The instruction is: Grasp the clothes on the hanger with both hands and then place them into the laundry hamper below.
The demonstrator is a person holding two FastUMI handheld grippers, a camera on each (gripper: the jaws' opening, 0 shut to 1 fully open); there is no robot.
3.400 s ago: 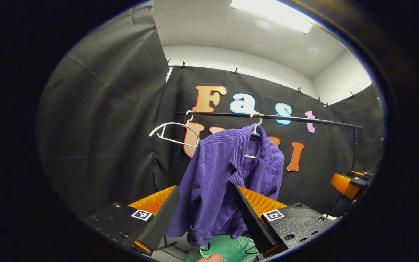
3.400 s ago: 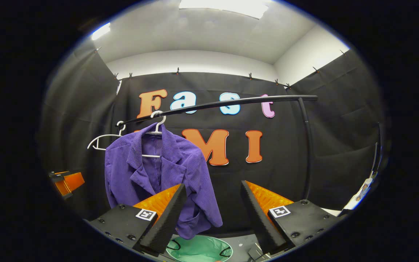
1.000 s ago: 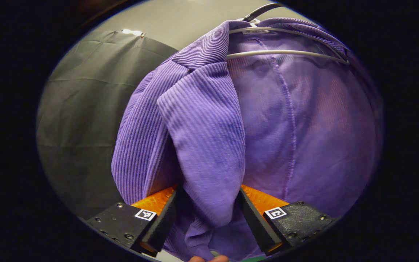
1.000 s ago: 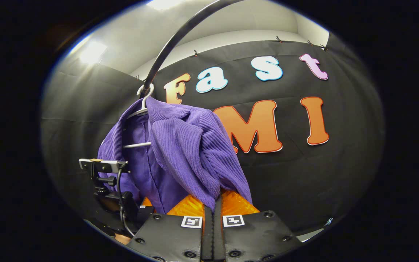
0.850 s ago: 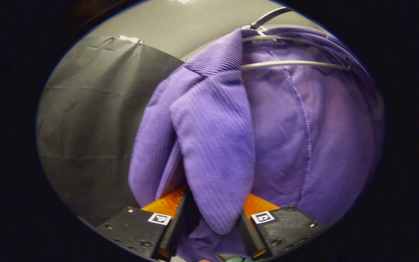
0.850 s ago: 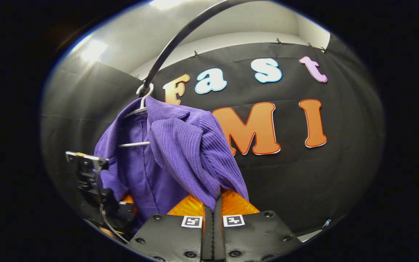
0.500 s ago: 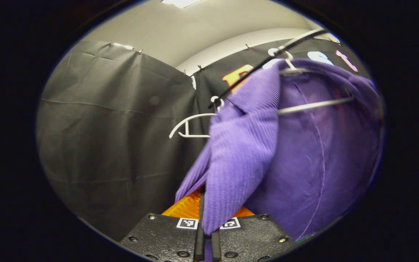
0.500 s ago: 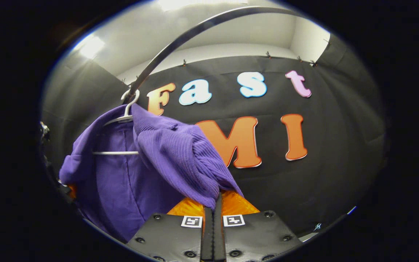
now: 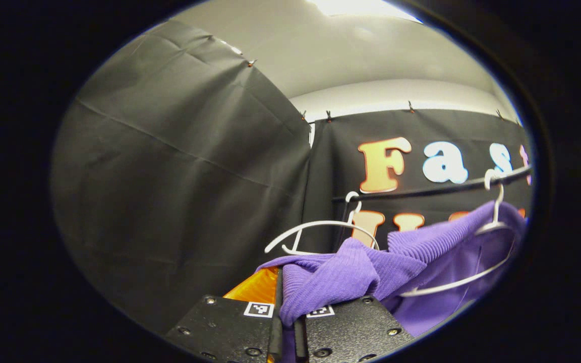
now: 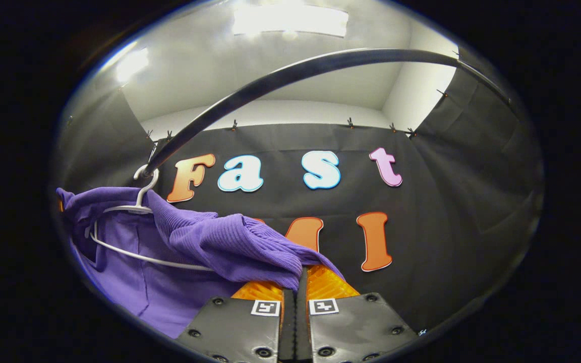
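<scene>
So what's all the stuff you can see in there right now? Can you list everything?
jacket: one, purple, ribbed, hanging from a hanger and pulled out sideways by both grippers.
hanger with jacket: one, white, hooked on the rail.
spare hanger: one, white, bare, on the rail beside the jacket.
rail: one, black, running overhead.
ceiling light: one, white, on the ceiling.
left gripper: one, black and orange, shut on the jacket.
right gripper: one, black and orange, shut on the jacket.

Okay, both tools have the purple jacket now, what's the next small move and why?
Probably draw both tools outward and down to slip the jacket off. Left tool and right tool each pinch a front edge, but its collar is on the white hanger hooked on the rail.
</scene>
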